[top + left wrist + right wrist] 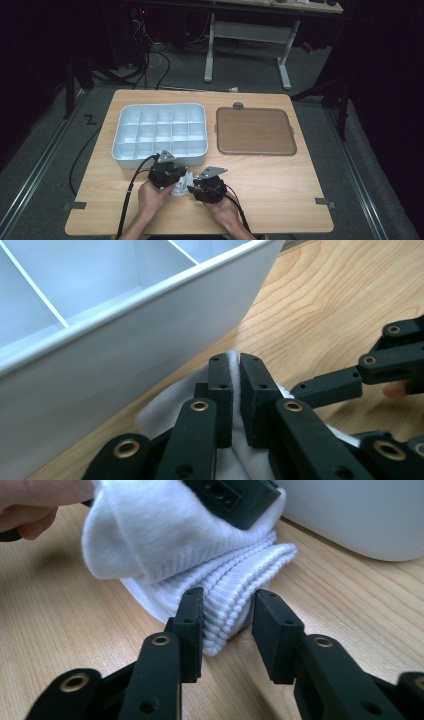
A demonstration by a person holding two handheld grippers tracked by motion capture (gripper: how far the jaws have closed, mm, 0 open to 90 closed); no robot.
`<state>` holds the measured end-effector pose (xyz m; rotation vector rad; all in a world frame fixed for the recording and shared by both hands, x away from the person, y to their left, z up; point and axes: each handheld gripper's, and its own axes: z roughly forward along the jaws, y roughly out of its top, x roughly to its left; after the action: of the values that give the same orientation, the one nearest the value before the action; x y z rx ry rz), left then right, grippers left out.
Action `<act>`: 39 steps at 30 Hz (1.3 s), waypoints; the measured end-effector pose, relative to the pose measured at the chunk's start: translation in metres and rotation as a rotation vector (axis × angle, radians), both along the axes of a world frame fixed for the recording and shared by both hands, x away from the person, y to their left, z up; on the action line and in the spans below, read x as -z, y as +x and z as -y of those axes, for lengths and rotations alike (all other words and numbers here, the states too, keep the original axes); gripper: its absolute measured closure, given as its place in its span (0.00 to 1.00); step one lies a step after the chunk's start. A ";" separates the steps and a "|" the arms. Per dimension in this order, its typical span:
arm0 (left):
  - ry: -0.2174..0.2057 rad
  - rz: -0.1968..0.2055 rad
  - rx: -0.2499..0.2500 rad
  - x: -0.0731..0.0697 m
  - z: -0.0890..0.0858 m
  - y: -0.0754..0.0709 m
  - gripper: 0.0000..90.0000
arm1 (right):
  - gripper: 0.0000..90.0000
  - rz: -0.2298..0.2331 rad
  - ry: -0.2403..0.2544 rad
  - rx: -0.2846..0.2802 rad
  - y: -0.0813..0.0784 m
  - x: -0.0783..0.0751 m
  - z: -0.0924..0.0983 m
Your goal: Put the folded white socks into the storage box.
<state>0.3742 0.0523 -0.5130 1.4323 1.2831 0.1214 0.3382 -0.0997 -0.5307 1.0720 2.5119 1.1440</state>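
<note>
A white sock lies on the wooden table just in front of the white compartment box. My left gripper is shut on a fold of the sock, close to the box's wall. In the right gripper view the sock shows a ribbed cuff that lies between the jaws of my right gripper. One pad touches the cuff and the other stands a little off it, so the right gripper is open. From above, the left gripper and the right gripper meet at the sock.
The box has several empty compartments. A flat brown tray lies to its right. Bare tabletop stretches to the right and front of the hands. A desk frame and cables stand on the floor beyond the table.
</note>
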 end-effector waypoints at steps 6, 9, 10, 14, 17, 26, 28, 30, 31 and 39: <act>-0.033 -0.005 -0.007 -0.007 -0.003 -0.002 0.80 | 0.69 -0.010 0.009 0.005 0.000 -0.003 0.003; -0.043 0.010 -0.016 -0.010 -0.005 -0.003 0.68 | 0.69 -0.007 0.019 0.011 -0.002 -0.007 0.006; -0.048 0.016 -0.019 -0.012 -0.006 -0.004 0.64 | 0.69 -0.006 0.025 0.013 -0.003 -0.009 0.009; -0.081 0.044 -0.035 -0.021 -0.015 -0.006 0.56 | 0.72 0.003 0.039 0.021 -0.006 -0.017 0.020; -0.100 0.045 -0.046 -0.026 -0.021 -0.008 0.54 | 0.78 0.011 0.030 0.020 -0.007 -0.023 0.026; -0.091 0.036 -0.081 -0.027 -0.040 -0.017 0.61 | 0.89 0.035 0.054 0.006 -0.011 -0.036 0.028; -0.085 0.027 -0.083 -0.024 -0.041 -0.021 0.60 | 0.89 0.047 0.060 0.001 -0.011 -0.043 0.026; -0.071 0.024 -0.080 -0.020 -0.039 -0.024 0.58 | 0.89 0.063 0.062 -0.009 -0.011 -0.050 0.023; -0.067 0.018 -0.074 -0.018 -0.038 -0.026 0.58 | 0.89 0.068 0.062 -0.011 -0.011 -0.052 0.023; -0.014 0.014 -0.068 -0.005 -0.026 -0.033 0.53 | 0.87 0.087 0.059 -0.030 -0.009 -0.060 0.008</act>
<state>0.3416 0.0786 -0.5082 1.3744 1.3192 0.1670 0.3288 -0.1074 -0.4703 0.9790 2.4503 1.2524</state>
